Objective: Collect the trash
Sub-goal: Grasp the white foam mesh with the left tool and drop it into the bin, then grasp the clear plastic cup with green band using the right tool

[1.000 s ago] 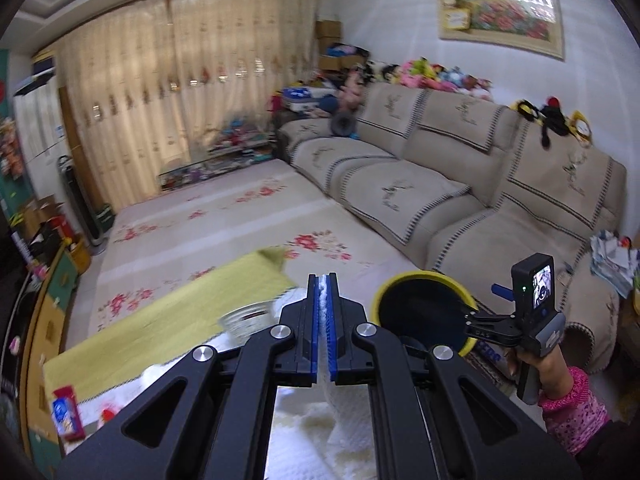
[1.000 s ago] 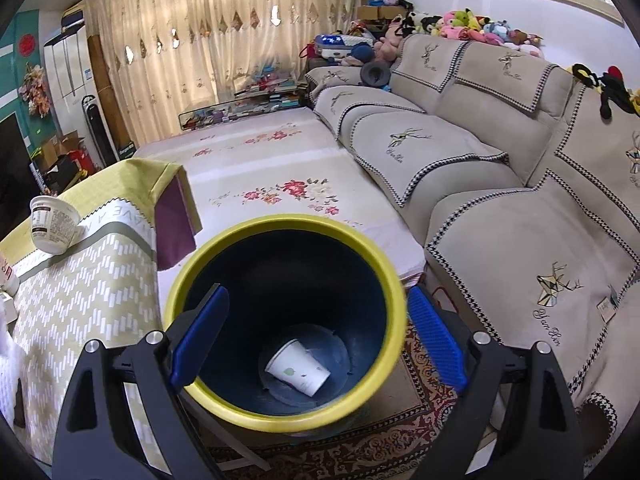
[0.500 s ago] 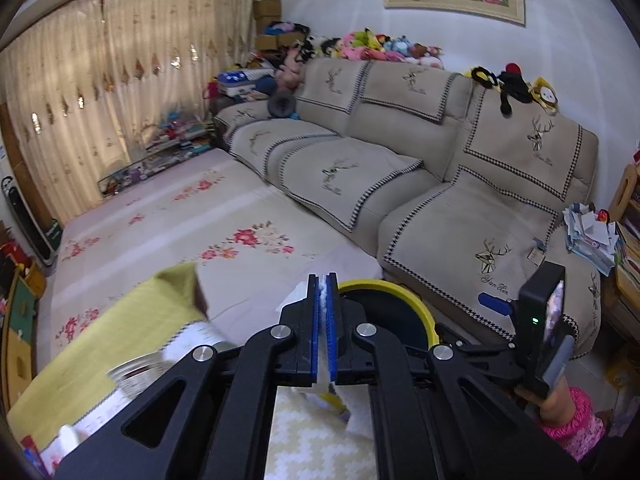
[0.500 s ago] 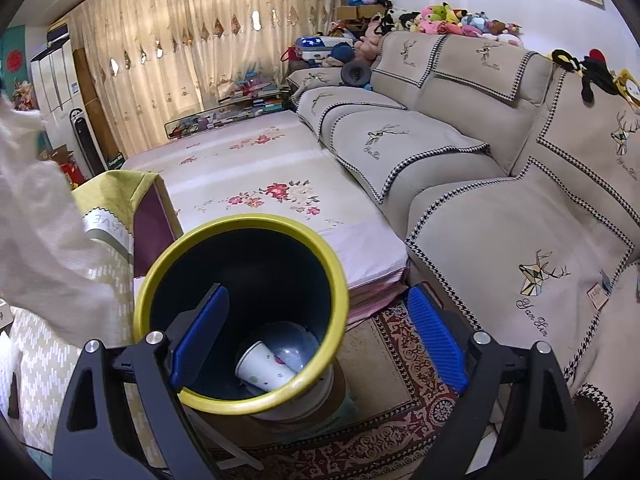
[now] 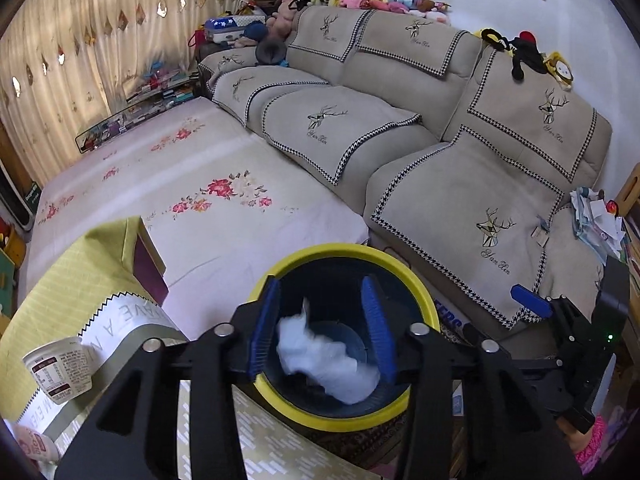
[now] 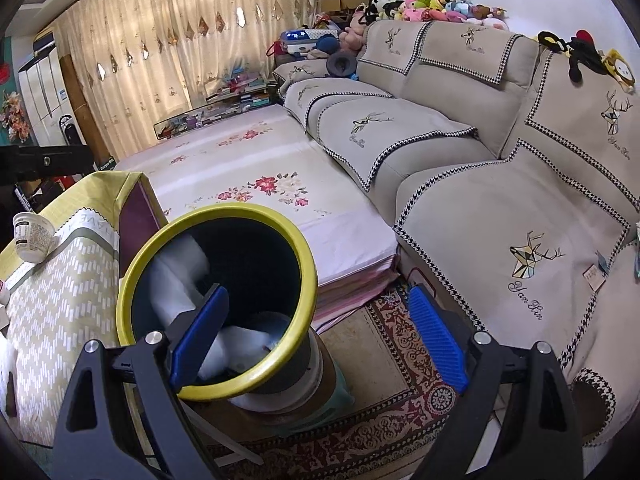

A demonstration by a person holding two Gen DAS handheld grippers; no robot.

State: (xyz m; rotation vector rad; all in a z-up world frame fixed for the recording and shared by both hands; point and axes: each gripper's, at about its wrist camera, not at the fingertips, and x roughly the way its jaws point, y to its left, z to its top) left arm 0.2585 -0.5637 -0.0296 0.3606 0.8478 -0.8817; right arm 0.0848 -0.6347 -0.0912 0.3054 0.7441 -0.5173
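Released since a second ago: white tissue [image 5: 326,360] now lies loose inside the yellow-rimmed bin [image 5: 340,420] | left gripper [image 5: 322,334] jaws apart above bin mouth | right gripper [image 6: 316,340] jaws wide apart, empty, beside bin | paper cup [image 5: 60,372] on table [image 5: 80,280]

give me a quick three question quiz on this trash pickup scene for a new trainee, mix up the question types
1. True or false: the left gripper is open above the yellow-rimmed bin.
2. Multiple choice: the white tissue is A) clamped in the left gripper, B) inside the bin, C) on the sofa.
3. Fill in: the printed paper cup lies on its side on the ______-covered table.

Key: 1 true. 2 B; it looks blurred, as if dropping. 3 yellow cloth.
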